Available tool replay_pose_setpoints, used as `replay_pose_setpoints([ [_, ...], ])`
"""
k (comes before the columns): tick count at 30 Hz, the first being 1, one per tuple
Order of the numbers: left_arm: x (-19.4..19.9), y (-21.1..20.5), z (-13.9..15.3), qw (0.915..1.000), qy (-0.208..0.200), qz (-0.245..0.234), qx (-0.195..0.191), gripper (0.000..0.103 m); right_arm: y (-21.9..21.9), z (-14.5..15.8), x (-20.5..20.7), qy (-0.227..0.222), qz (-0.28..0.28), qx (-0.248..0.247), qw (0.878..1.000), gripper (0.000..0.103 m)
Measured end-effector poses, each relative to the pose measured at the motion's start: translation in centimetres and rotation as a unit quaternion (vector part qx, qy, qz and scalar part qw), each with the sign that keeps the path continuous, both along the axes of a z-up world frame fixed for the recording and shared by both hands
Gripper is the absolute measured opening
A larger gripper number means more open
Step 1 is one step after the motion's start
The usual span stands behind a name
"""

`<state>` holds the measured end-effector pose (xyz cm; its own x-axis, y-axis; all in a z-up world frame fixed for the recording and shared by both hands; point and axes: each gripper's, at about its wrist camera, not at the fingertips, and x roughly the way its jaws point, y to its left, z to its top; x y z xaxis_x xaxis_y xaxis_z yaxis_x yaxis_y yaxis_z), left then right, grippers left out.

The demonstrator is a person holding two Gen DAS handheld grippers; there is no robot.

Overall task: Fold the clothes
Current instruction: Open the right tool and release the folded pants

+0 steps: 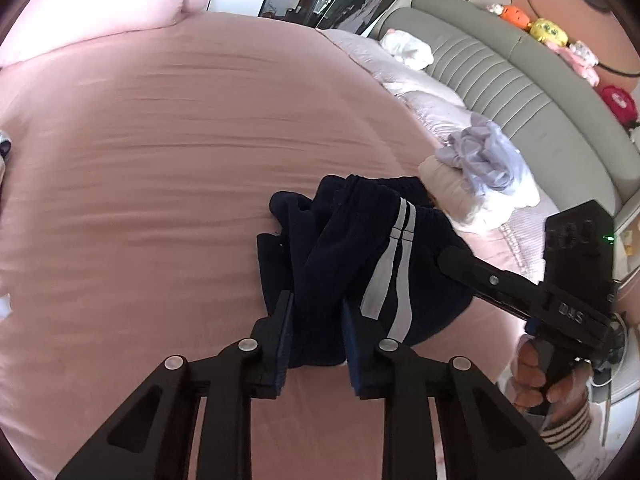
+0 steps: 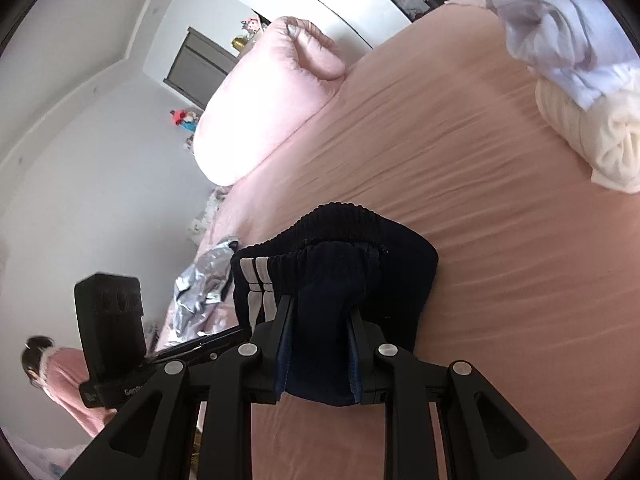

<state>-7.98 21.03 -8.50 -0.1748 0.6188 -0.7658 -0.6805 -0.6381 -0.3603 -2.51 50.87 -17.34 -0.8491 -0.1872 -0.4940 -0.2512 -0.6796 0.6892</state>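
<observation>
both hand-held grippers hold the navy shorts over the bed

the navy shorts (image 1: 360, 256) hang bunched just above the pink bed (image 1: 160, 160), near its right side, with the elastic waistband up and two white stripes running down one side. part of the cloth touches the sheet.

the left hand-held gripper (image 1: 316, 344) has its fingers (image 1: 280, 344) set at a narrow gap with a thick fold of the shorts pinched between the blue pads. in the same view the right hand-held gripper (image 1: 452, 258) reaches in from the right, its tip buried in the cloth beside the stripes; a hand (image 1: 536, 376) grips its handle low at the right edge.

from the right wrist view, the right hand-held gripper (image 2: 320, 348) is likewise drawn in on a fold of the shorts (image 2: 340, 280), the waistband ridge standing above the fingers. the left hand-held gripper (image 2: 200, 344) comes in from the left, its camera block raised beside it. a person in pink (image 2: 68, 376) shows at the lower left.

a pile of clothes (image 1: 480, 168), pale lilac over cream and white, lies on the bed just beyond the shorts, close but apart. a pink duvet (image 2: 264, 108) is heaped at the far side of the bed. a grey padded headboard (image 1: 520, 92) curves along the right, with small toys (image 1: 548, 30) on the ledge behind it.
</observation>
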Motion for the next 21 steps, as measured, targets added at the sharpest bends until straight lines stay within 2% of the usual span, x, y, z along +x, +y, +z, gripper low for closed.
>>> replay_pose_setpoints([
  [6,-0.3,0.9,2.0,0.9993,0.036,-0.013,-0.004,0.02,0.3,0.6,0.4,0.006,-0.013,0.011,1.0,0.022],
  [9,-0.7,1.9,2.4,0.9982,0.052,-0.021,-0.02,0.02,0.7,0.4,0.5,0.007,-0.022,0.003,1.0,0.022],
  [14,-1.1,3.1,1.9,0.9973,0.057,-0.03,-0.033,0.02,0.7,0.2,0.1,-0.001,-0.035,0.013,0.999,0.022],
  [21,-2.4,4.5,-0.1,0.9959,0.051,-0.021,-0.072,0.02,0.5,-0.4,-0.9,-0.03,-0.039,0.034,0.998,0.022],
])
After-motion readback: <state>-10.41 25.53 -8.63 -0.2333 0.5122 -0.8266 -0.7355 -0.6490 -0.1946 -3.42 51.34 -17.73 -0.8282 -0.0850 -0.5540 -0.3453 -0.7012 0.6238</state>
